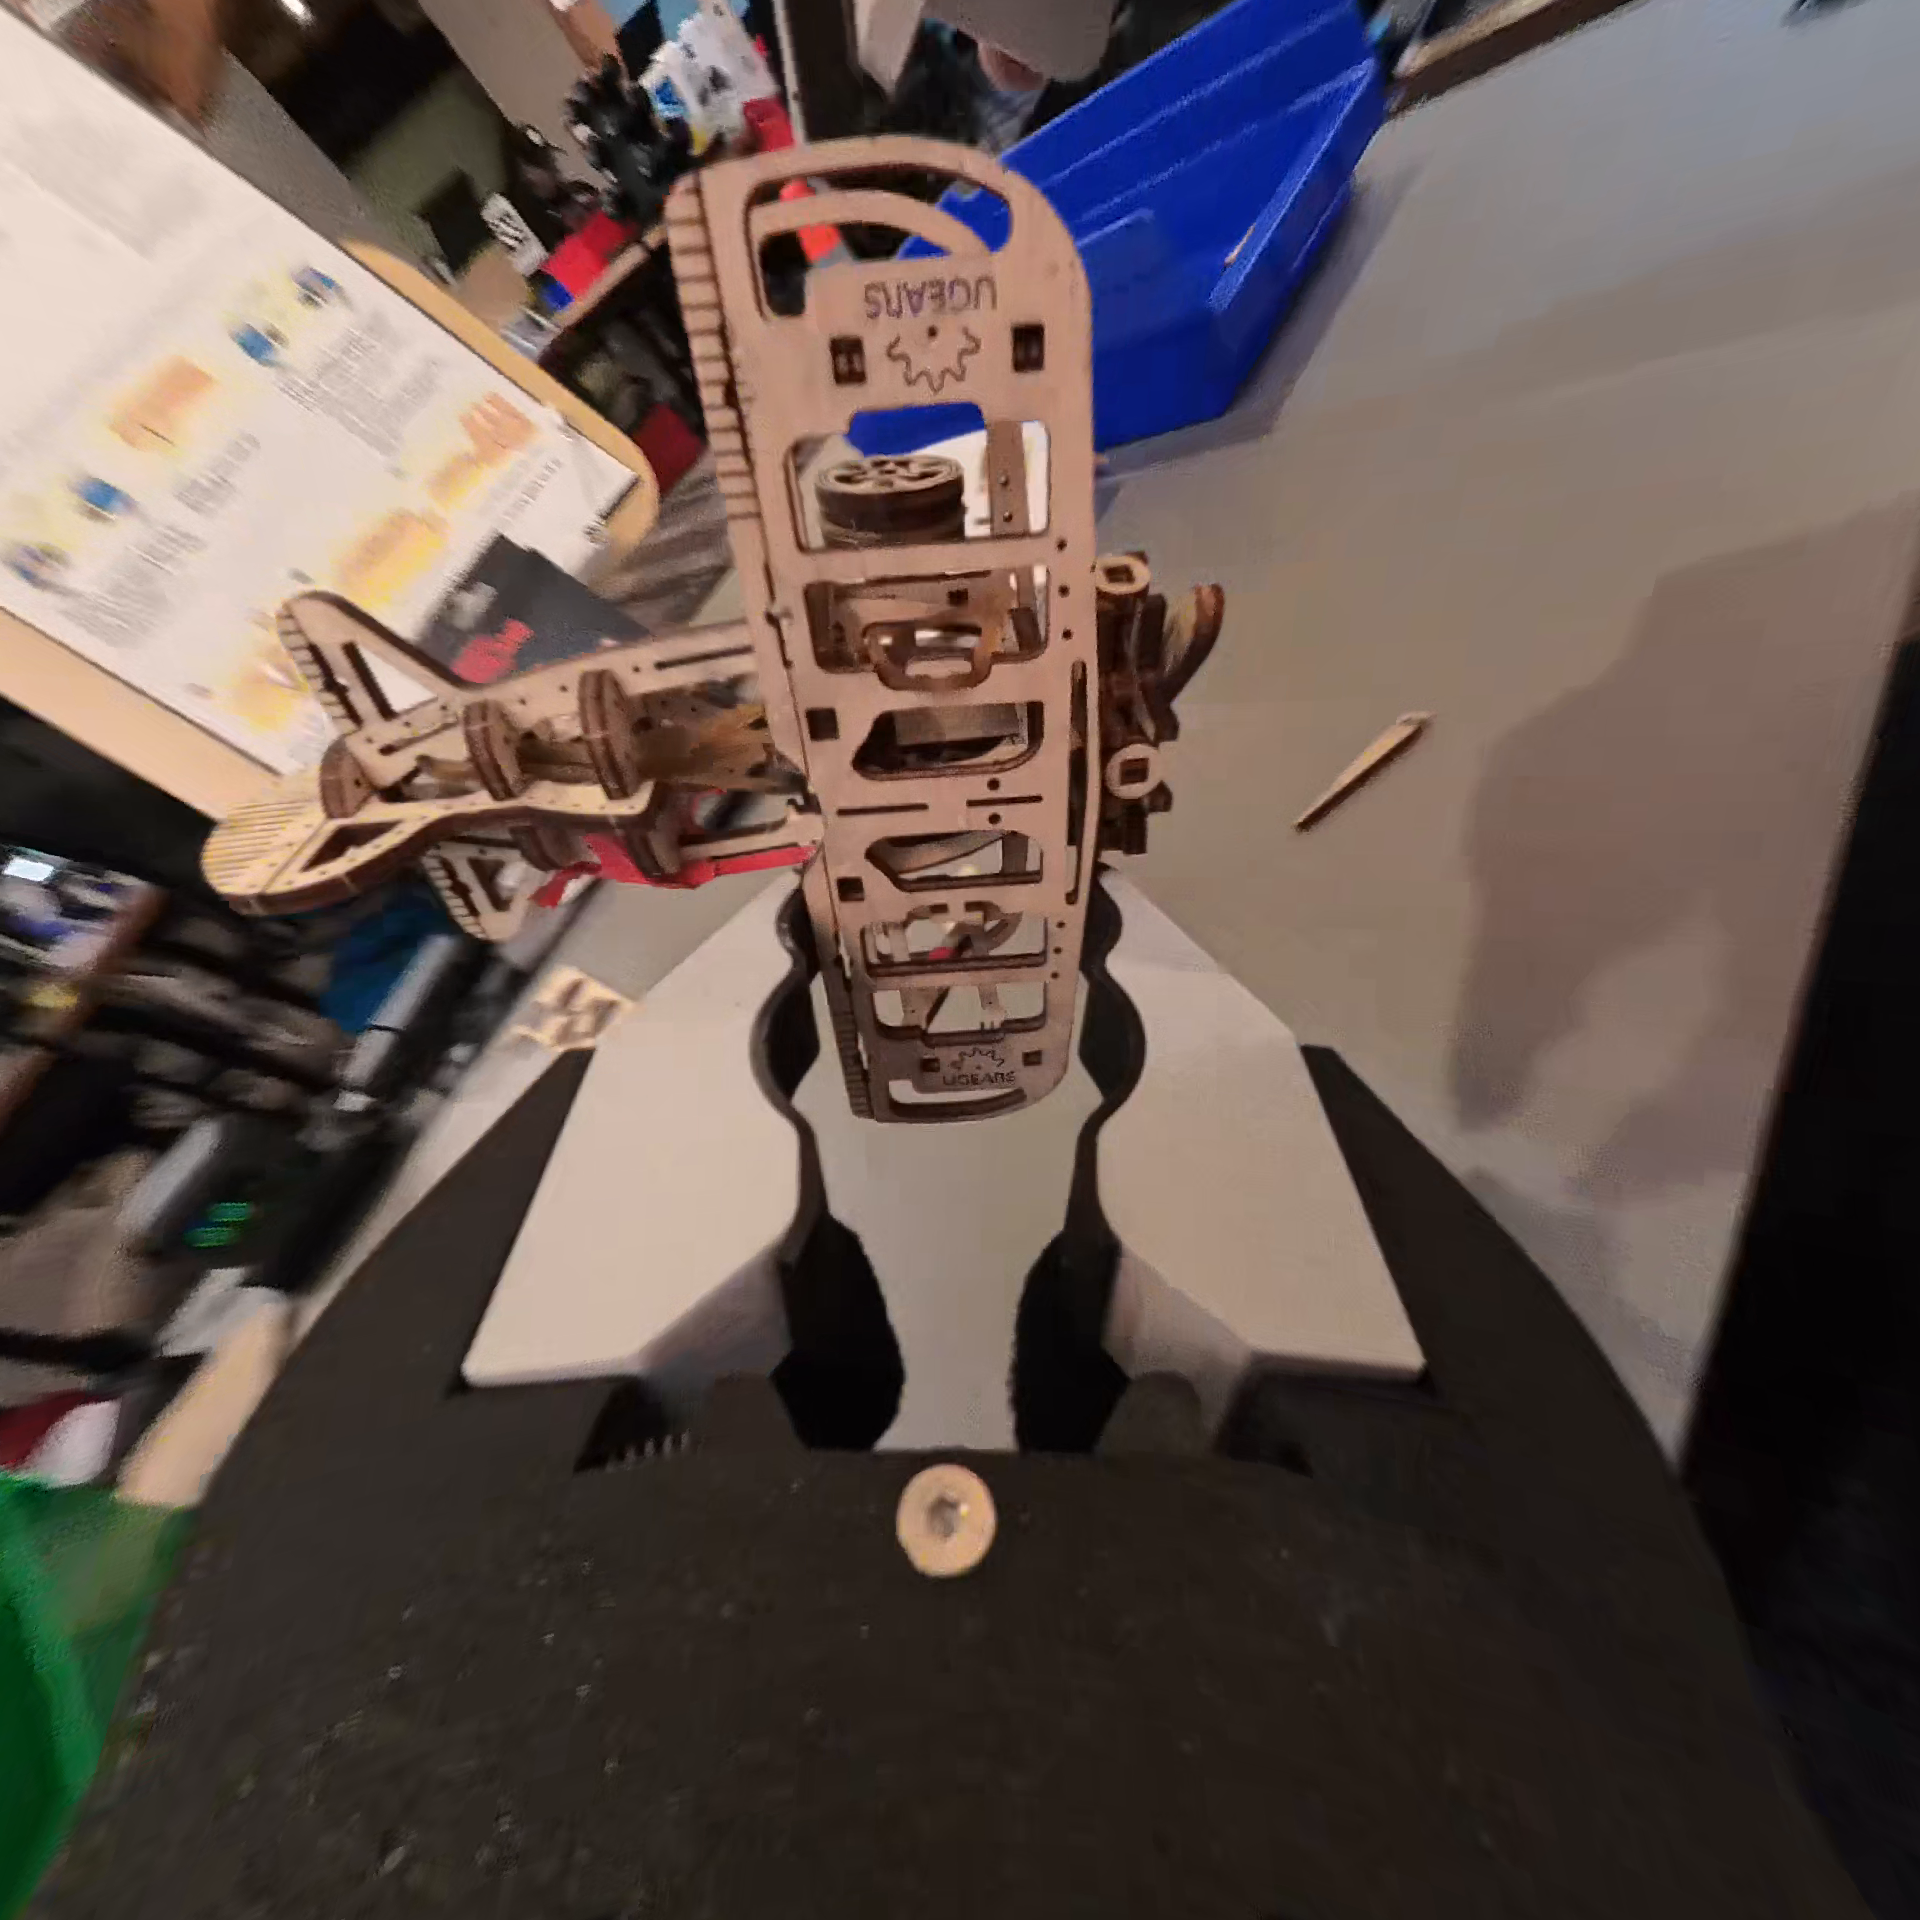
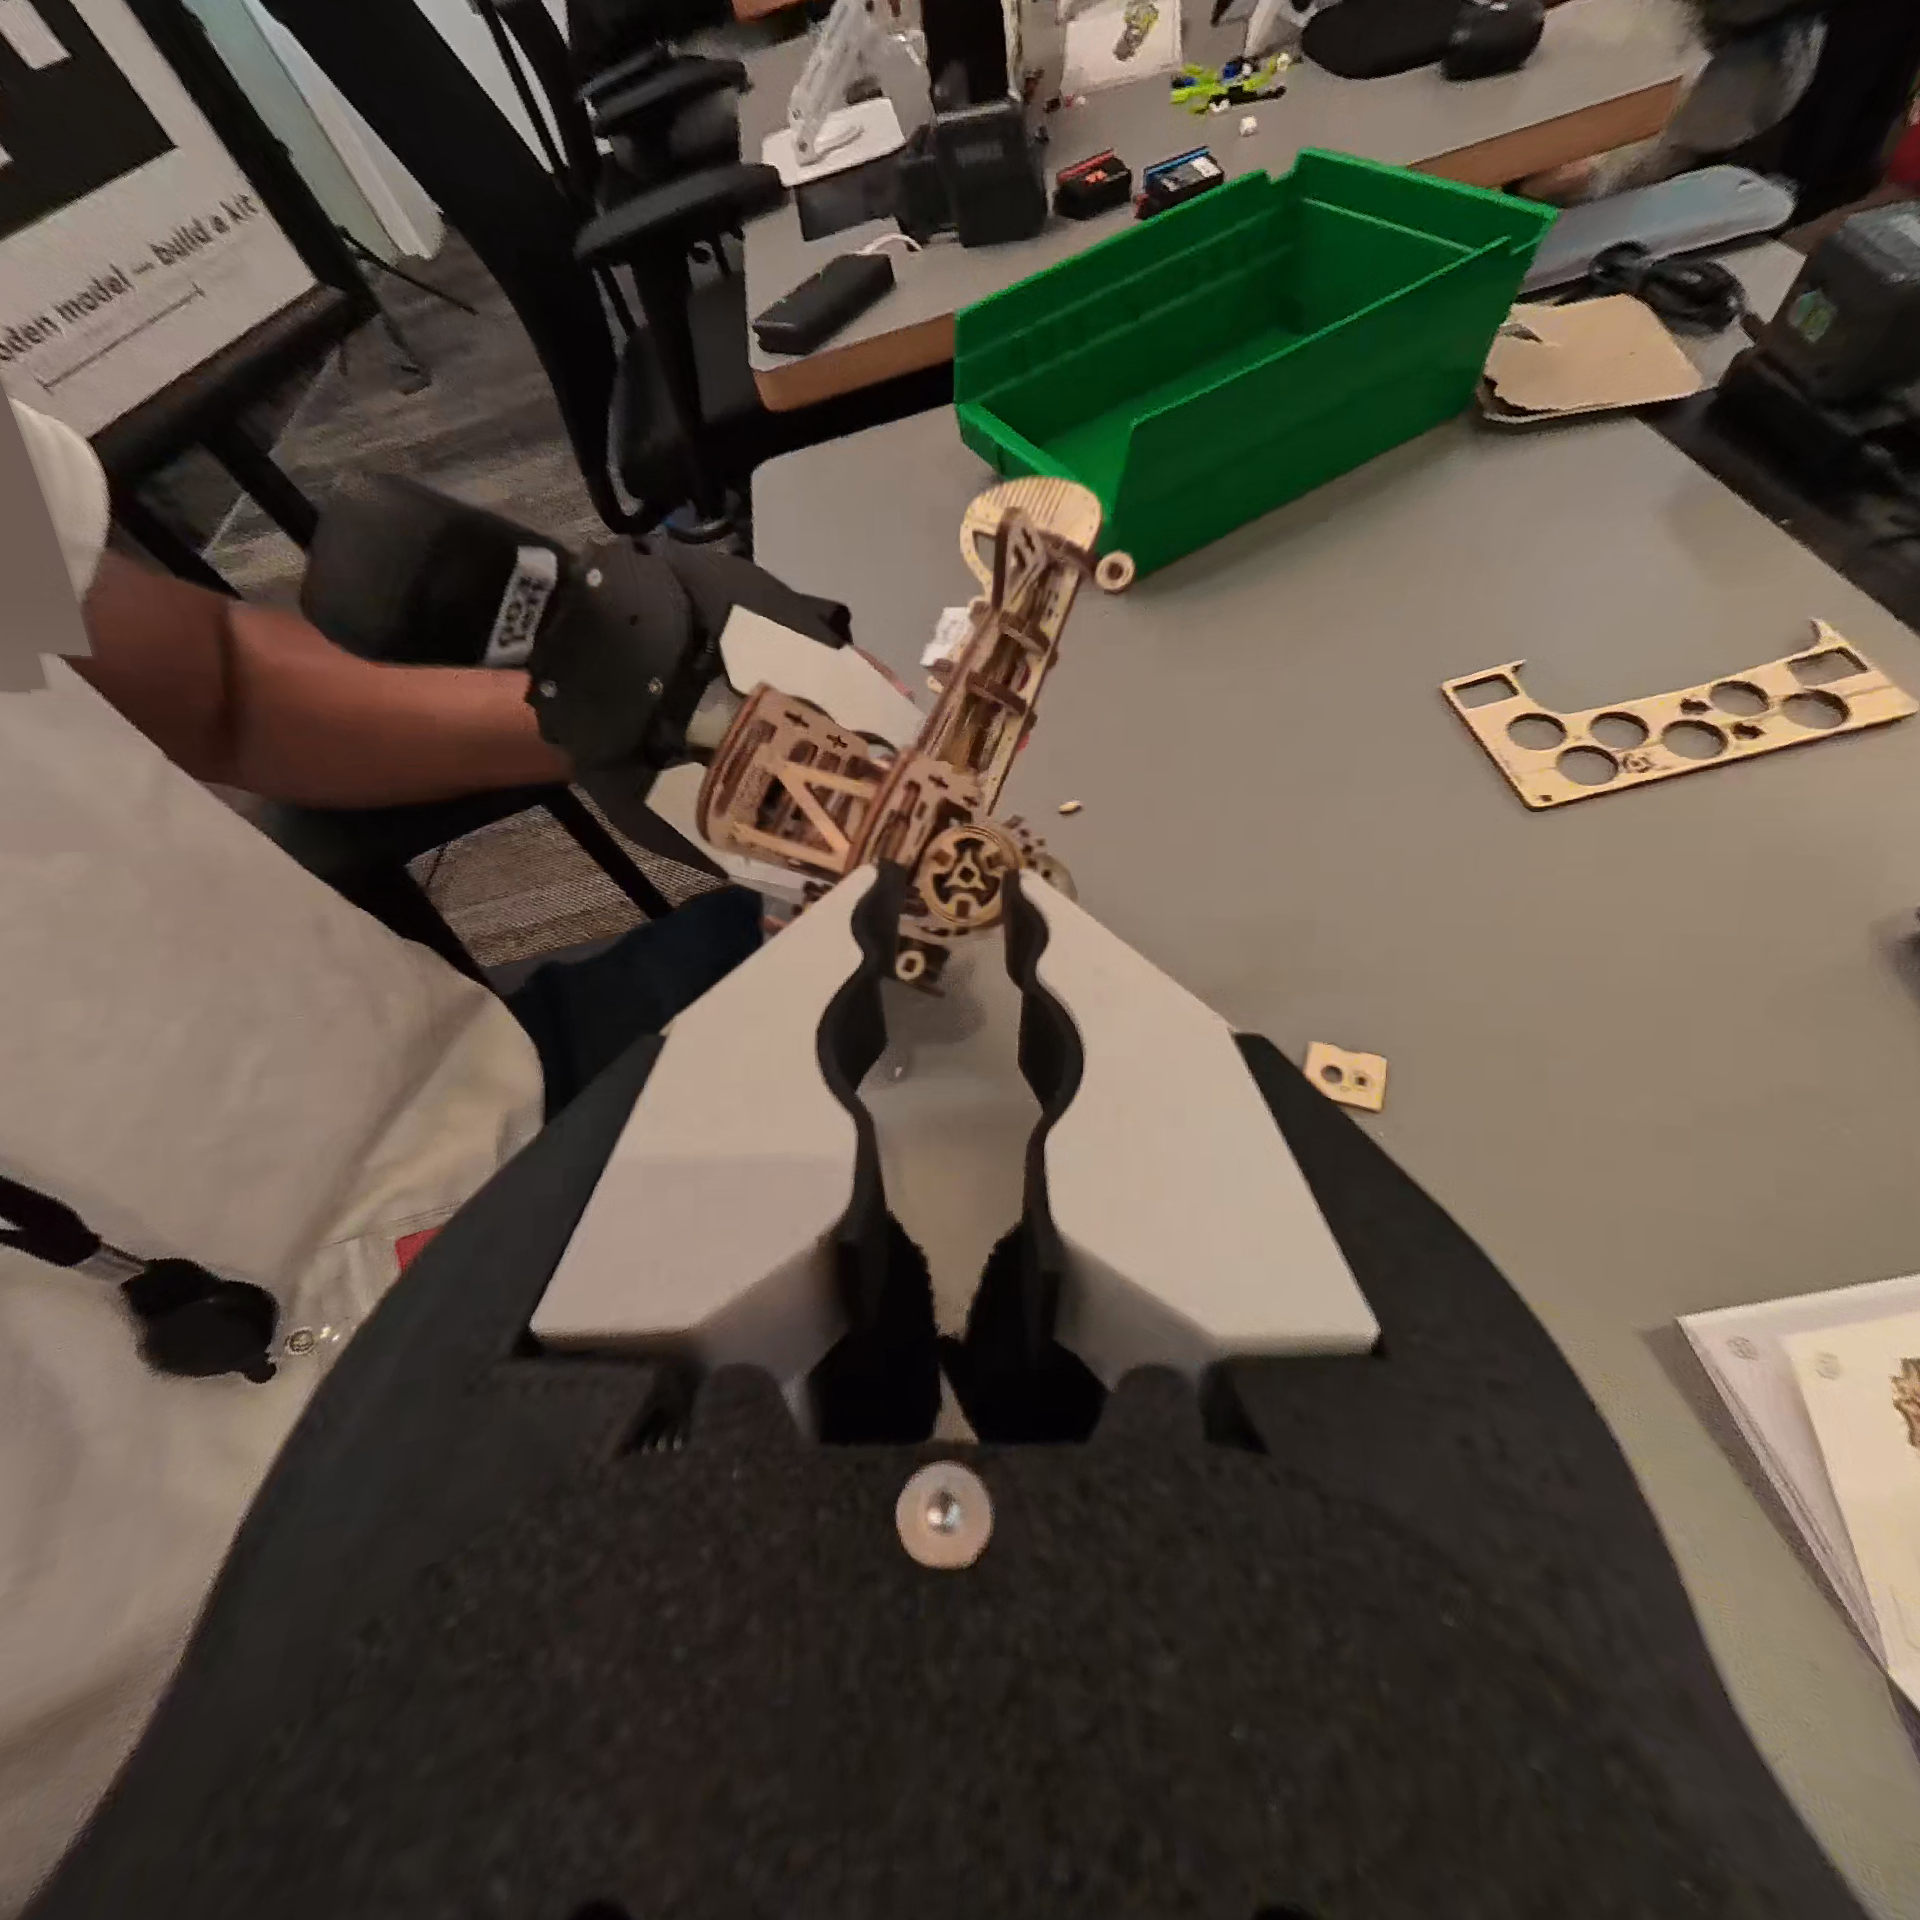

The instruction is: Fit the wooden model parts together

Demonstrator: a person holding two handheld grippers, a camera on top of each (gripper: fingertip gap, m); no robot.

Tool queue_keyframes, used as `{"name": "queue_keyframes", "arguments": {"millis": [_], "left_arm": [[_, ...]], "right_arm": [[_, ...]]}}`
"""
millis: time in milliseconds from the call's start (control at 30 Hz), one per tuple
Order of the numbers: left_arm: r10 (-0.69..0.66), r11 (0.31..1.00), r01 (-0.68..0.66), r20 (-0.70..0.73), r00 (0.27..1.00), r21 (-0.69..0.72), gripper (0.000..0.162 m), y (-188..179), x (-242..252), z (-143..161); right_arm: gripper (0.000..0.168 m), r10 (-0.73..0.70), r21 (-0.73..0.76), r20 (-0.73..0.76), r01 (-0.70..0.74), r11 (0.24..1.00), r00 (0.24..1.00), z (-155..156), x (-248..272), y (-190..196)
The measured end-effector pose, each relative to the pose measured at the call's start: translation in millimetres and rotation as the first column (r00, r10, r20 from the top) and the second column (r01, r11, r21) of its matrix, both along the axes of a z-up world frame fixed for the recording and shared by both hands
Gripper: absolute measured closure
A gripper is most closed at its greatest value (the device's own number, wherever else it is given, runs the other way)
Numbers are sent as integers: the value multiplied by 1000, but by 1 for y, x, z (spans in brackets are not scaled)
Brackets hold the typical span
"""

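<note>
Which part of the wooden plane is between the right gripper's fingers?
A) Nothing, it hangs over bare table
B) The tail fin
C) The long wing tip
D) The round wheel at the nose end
D. In the right wrist view the right gripper has its fingertips on either side of the round wheel at the nose of the wooden plane, while the left gripper holds the wing.

My bench is a grey table [image 2: 1455, 935]. On it, far side, a green bin [image 2: 1226, 343]; to the right a punched-out wooden sheet [image 2: 1673, 727] w/ round holes, lying flat. Near my fingers a small wooden offcut [image 2: 1347, 1075] – square-ish, two holes. Paper sheets [image 2: 1829, 1455] at the near right edge. Left wrist view: a blue bin [image 1: 1174, 270] far off, plus a thin wooden sliver [image 1: 1361, 769] lying apart from it.
</note>
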State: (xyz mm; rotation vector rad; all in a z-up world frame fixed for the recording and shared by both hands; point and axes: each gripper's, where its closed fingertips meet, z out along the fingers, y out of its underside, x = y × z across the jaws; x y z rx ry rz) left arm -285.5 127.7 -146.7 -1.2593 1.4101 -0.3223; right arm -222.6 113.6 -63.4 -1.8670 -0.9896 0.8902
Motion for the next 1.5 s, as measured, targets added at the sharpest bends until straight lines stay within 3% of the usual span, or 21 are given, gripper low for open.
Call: {"name": "queue_keyframes", "arguments": {"millis": [133, 233, 433, 533, 633, 767, 867, 967, 1033, 1100, 1367, 1500], "left_arm": [[77, 956, -44, -104, 992, 289, 115, 6, -2, 10], [94, 911, -20, -161, 982, 413, 116, 4, 0, 15], [118, 872, 14, -239, 964, 489, 116, -3, 5, 10], [105, 891, 7, -221, 970, 454, 116, -6, 6, 9], [88, 943, -29, -163, 983, 330, 115, -3, 3, 5], [62, 995, -60, 26, 998, -81, 117, 0, 5, 4], [30, 906, 42, 163, 986, -421, 116, -8, 14, 2], [24, 743, 166, 274, 961, -648, 115, -19, 23, 0], [12, 676, 216, 303, 953, -704, 116, -24, 27, -2], [0, 659, 222, 295, 956, -719, 116, -28, 30, -5], [-15, 728, 134, 179, 984, -673, 116, -36, 36, -17], [-22, 772, 102, 133, 991, -627, 116, -37, 37, -20]], "right_arm": [[150, 69, 44, 47, -71, 996, 997, 10, -11, -12], [149, 162, 68, 138, -173, 983, 977, 16, -25, -21], [149, 266, 18, 487, -314, 949, 832, -14, -27, -20], [150, 256, 17, 508, -306, 952, 823, -12, -21, -16], [150, 170, 66, 366, -208, 976, 915, 5, -10, -7], [151, 9, 141, 84, -21, 990, 996, 11, 4, 0], [151, -78, 231, -57, 89, 969, 995, -1, 0, -5], [152, -117, 271, -112, 144, 952, 987, -13, -7, -12], [151, -105, 254, -143, 139, 957, 984, -13, -16, -18], [152, -107, 260, -110, 133, 956, 988, -12, -20, -19], [148, -163, 177, 209, 126, 976, 964, -39, -26, -16], [153, -204, 174, 291, 157, 972, 935, -49, -24, -16]]}}
